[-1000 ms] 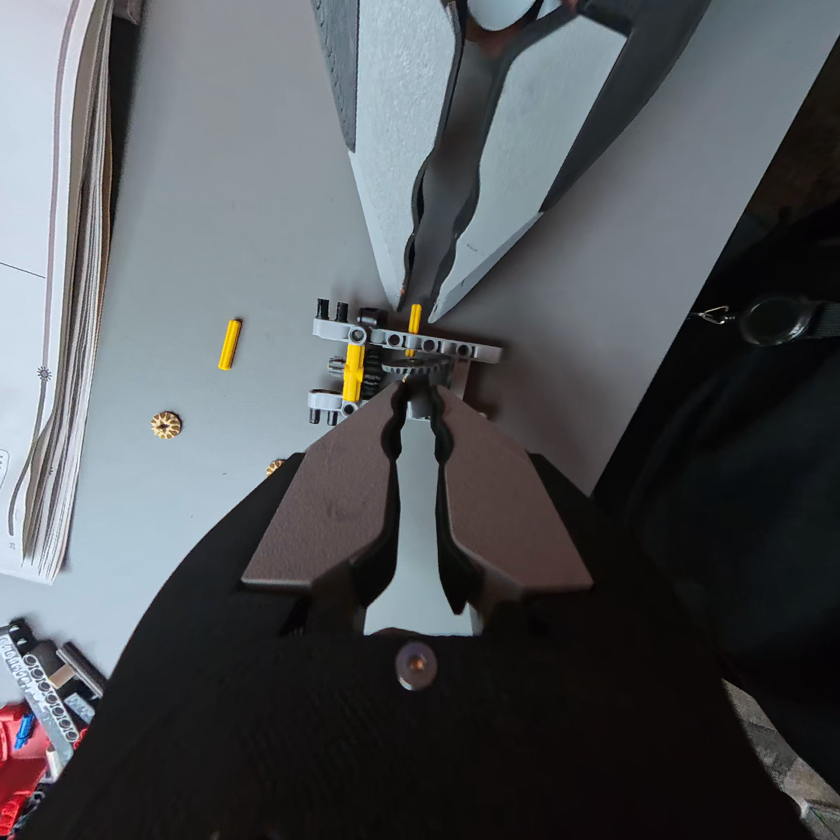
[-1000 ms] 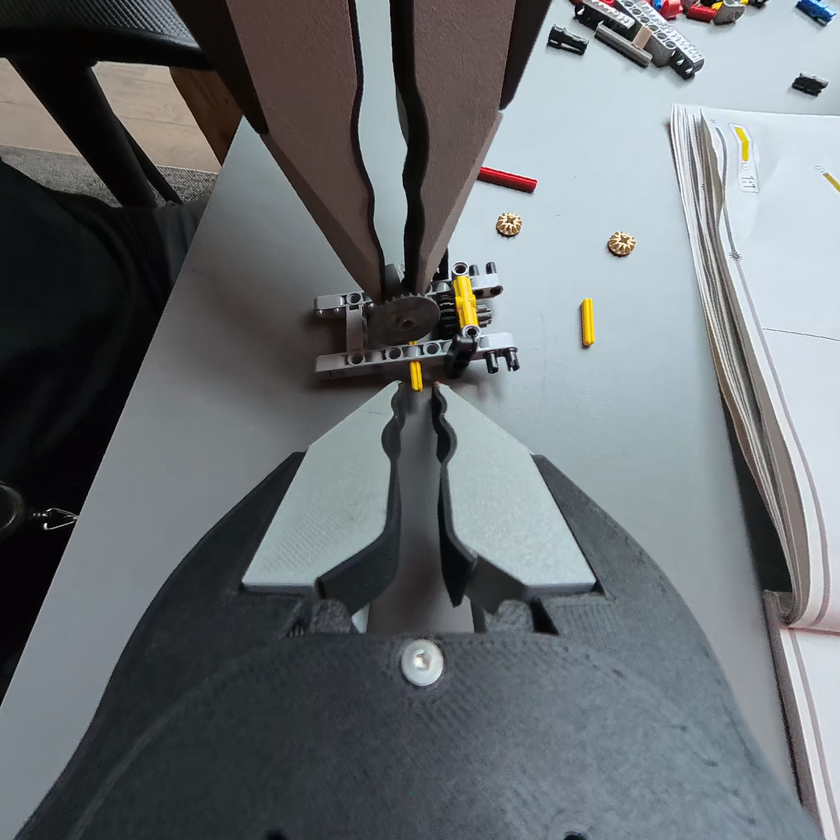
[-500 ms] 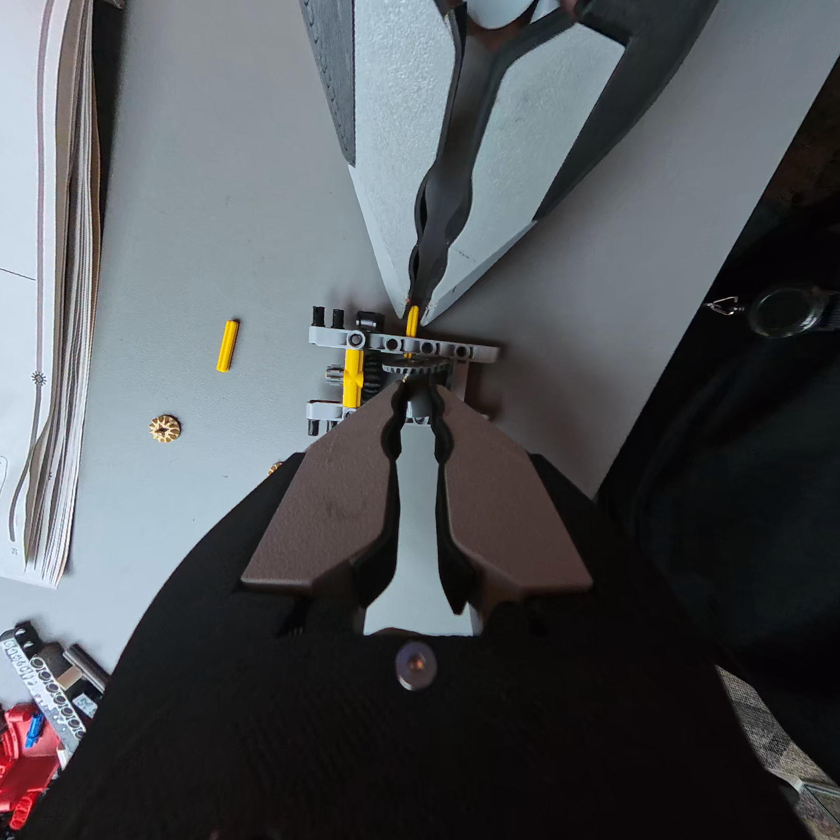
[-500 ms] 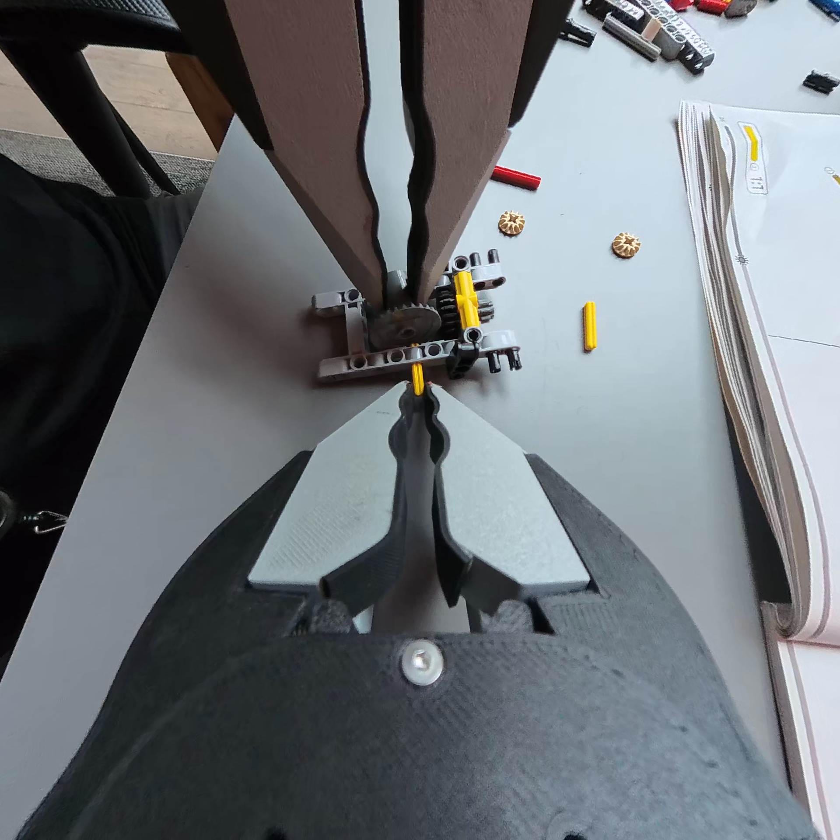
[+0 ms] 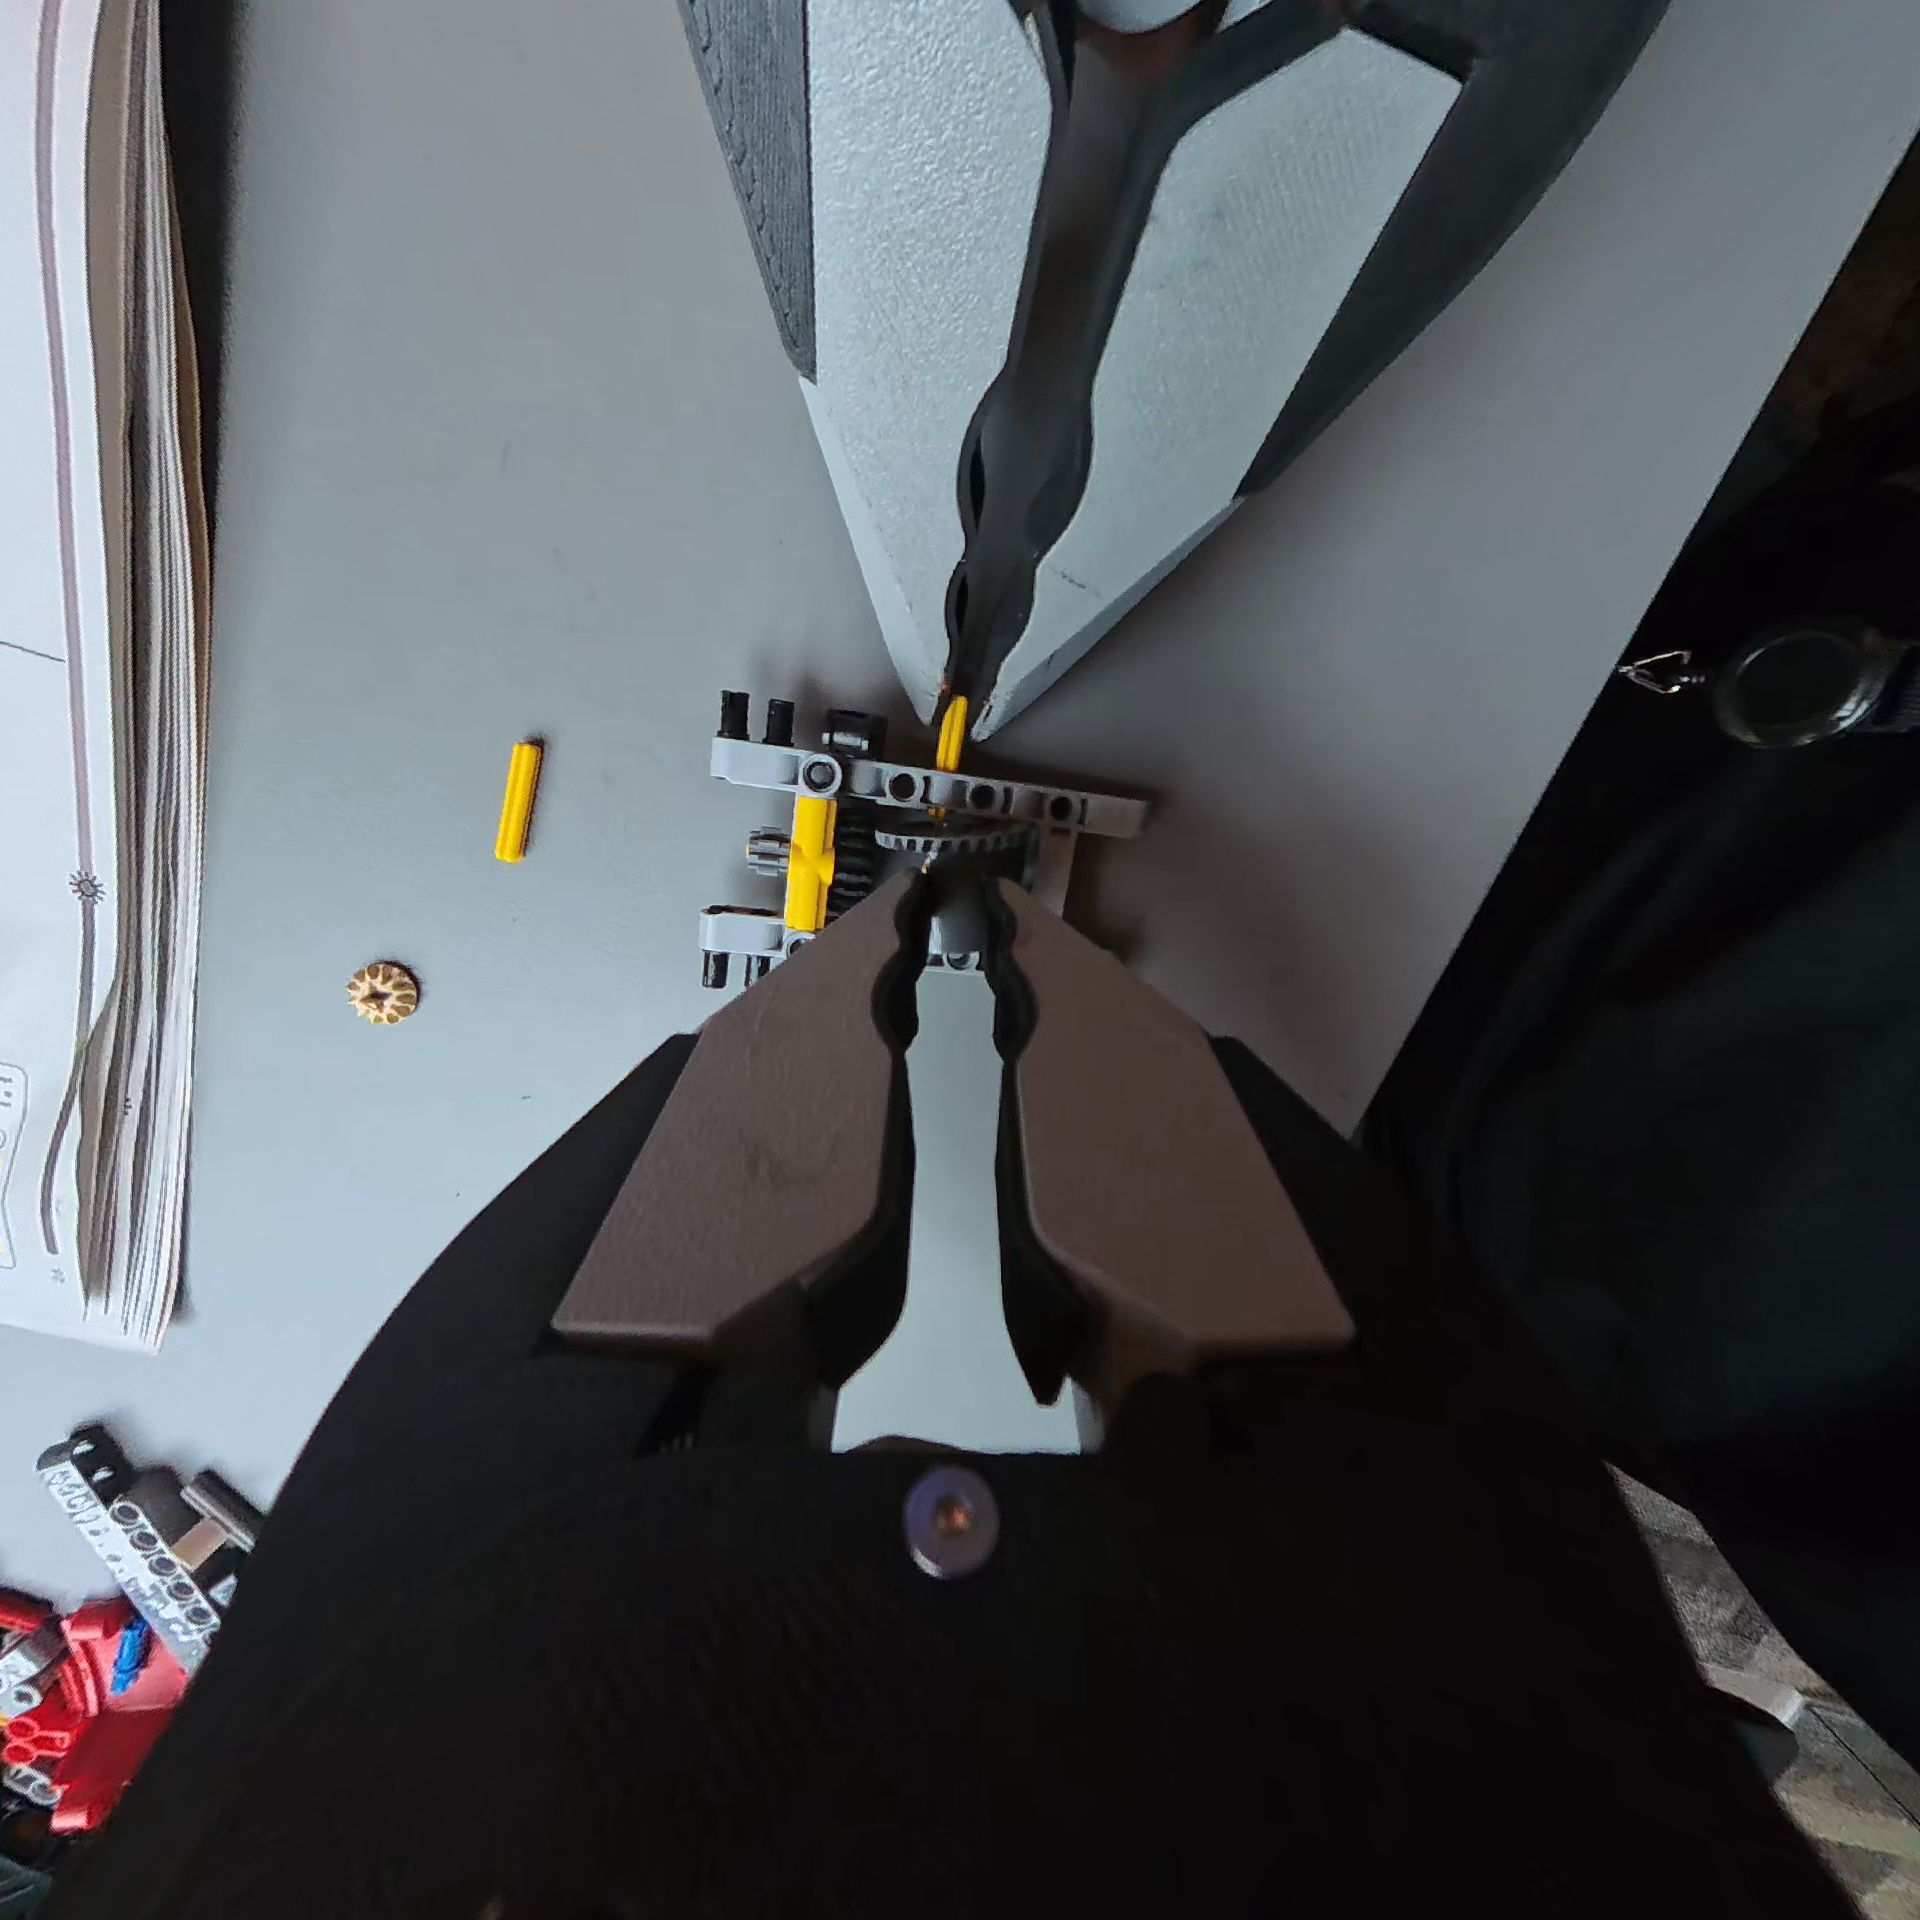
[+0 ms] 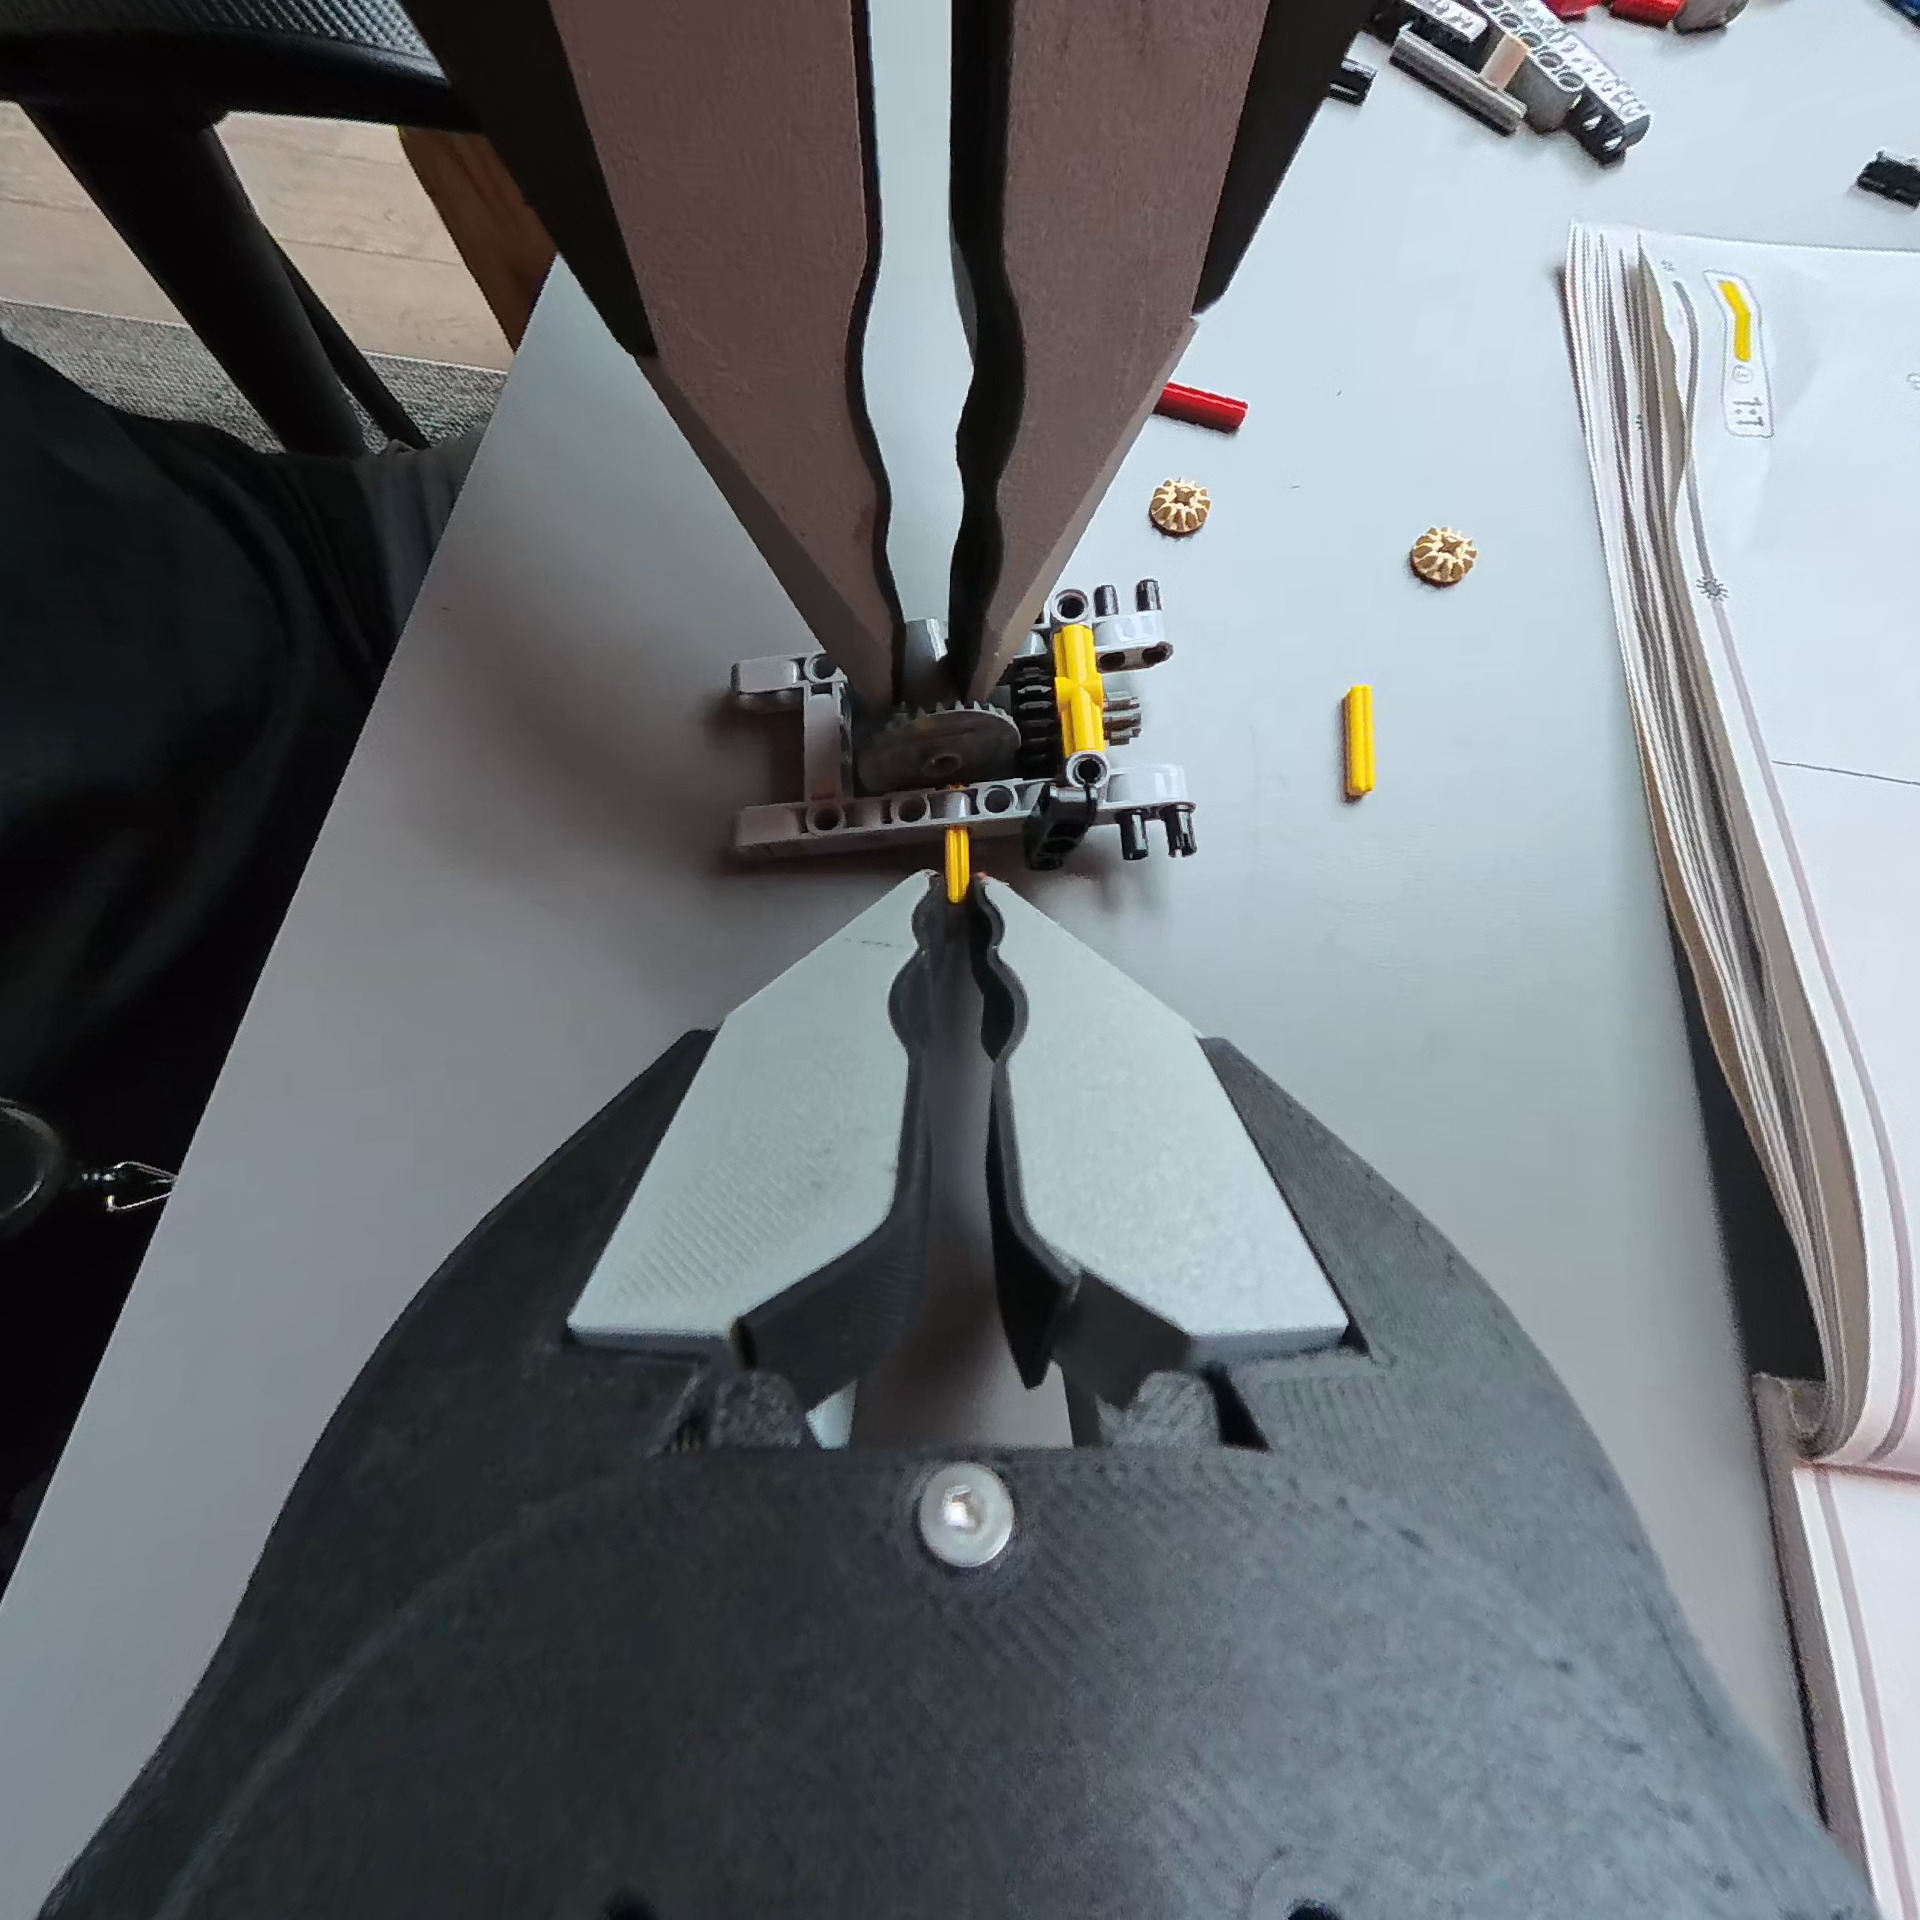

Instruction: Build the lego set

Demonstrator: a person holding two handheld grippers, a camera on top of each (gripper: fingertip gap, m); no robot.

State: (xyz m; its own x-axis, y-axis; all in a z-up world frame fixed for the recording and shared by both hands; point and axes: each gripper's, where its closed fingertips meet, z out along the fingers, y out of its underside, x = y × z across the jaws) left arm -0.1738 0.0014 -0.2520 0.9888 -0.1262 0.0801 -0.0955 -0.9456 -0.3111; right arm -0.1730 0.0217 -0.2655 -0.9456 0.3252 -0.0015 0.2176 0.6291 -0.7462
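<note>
The small grey lego frame (image 6: pixel 961 774) sits on the grey table (image 6: pixel 520 1039) near its left edge, with both grippers meeting over it; the left gripper (image 5: pixel 956 899), brown-fingered, comes in from the far side in the right wrist view and is clamped narrowly on a grey piece of the frame just behind the large dark gear (image 6: pixel 940 743); the right gripper (image 6: pixel 958 888), grey-fingered, is pinched tight on a thin yellow axle (image 6: pixel 956 854) whose far end enters a hole in the frame's near beam; a yellow connector (image 6: pixel 1077 694) stands on the frame's right part; to the right lie a loose yellow axle (image 6: pixel 1358 741), two tan gears (image 6: pixel 1179 506) and the open instruction booklet (image 6: pixel 1766 623); a red axle (image 6: pixel 1205 405) lies farther off.
</note>
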